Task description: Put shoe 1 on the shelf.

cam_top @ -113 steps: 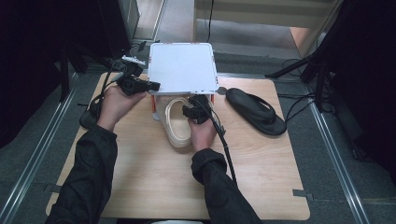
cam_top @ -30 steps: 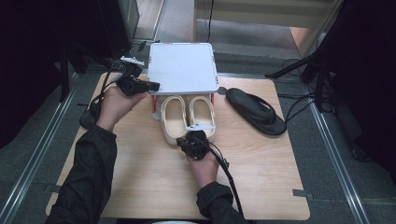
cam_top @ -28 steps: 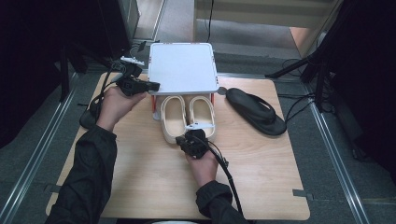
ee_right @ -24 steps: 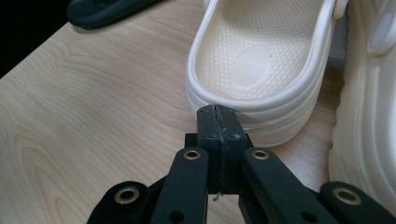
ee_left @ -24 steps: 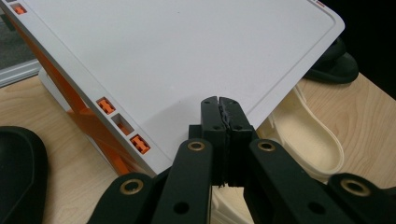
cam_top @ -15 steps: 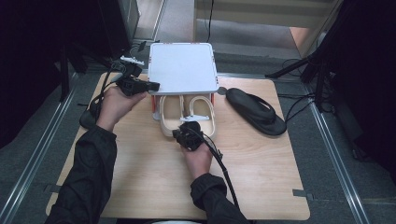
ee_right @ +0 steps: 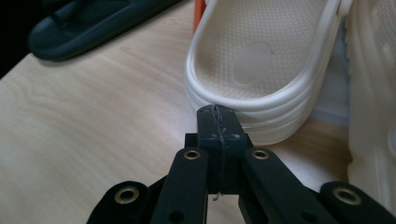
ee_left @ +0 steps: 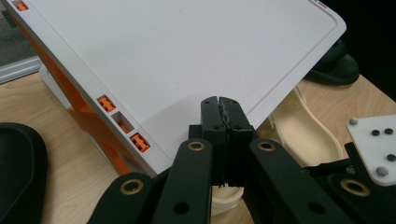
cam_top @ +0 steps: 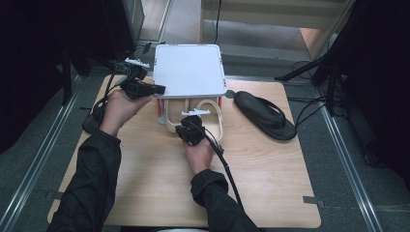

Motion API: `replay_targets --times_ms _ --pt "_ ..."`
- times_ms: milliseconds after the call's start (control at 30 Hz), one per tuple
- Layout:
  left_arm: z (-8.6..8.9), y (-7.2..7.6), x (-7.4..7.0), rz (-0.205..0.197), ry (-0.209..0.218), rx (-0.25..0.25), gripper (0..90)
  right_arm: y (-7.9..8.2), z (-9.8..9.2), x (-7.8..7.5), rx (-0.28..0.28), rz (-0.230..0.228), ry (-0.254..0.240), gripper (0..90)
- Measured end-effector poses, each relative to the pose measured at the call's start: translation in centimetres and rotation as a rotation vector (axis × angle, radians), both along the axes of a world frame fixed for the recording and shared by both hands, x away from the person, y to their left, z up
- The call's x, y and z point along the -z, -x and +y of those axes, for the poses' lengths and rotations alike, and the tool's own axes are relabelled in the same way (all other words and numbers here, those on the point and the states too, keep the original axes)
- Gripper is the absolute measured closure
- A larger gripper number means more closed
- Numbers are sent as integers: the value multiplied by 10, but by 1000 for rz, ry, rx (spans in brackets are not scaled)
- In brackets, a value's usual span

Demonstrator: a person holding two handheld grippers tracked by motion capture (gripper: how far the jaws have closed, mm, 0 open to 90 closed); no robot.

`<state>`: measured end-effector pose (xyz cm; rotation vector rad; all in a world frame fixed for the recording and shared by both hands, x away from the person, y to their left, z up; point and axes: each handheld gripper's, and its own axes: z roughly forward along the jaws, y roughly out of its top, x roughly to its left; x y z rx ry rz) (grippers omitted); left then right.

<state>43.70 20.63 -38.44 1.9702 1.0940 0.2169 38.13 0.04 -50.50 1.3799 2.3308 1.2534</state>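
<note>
Inspection ran from the near edge of the counter [cam_top: 159, 193] outward.

Right tool [cam_top: 192, 129]: jaws fully closed, nothing held. In the right gripper view the closed tips [ee_right: 218, 122] stood against the heel rim of a cream clog [ee_right: 261, 70]; whether they pressed on it or sat just short of it could not be told.

Clogs: the pair [cam_top: 196, 121] lay side by side at 12 o'clock from the right hand, toes tucked under the white rack [cam_top: 189, 67], heels projecting toward the person. Judged from this, the pushing-in was well advanced; what remained was to seat the heels fully beneath the shelf.

Left tool [cam_top: 145, 89]: at 10 o'clock from the clogs, jaws closed on nothing, tips against the near left corner of the rack, apparently steadying it.

Black sandal [cam_top: 265, 115]: on the counter at 3 o'clock from the rack, well apart from both tools, not yet put away. A second dark sandal [cam_top: 92, 121] lay at the left edge, at 9 o'clock.

View differences: the right gripper view gave the clog's textured footbed and ribbed heel, which the high view did not resolve. The left gripper view showed the rack's orange frame [ee_left: 88, 121] and its shelf tilted. The high view alone gave the overall layout.
</note>
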Motion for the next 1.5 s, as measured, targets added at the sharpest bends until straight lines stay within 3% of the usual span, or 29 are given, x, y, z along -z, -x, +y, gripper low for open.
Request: replay_targets --times_ms 67,400,467,700,933,1133,1500 --pt "0 0 0 0 2 0 900 -4 4 0 11 -10 23 900" --pt "0 0 0 1 2 -4 900 -21 9 1 29 -9 12 900" --pt "0 0 0 2 4 -5 900 -19 8 0 10 5 1 900" --pt "0 0 0 -4 1 -4 900 3 -2 -10 -37 -17 -35 900" --pt "1 0 0 0 5 -2 900 32 -31 -15 -64 -30 -44 900" --pt "1 0 1 0 7 -4 900 51 -61 -14 -57 -8 -41 900" --pt "2 0 1 -1 12 -2 900 67 -106 -7 -16 1 -14 900"
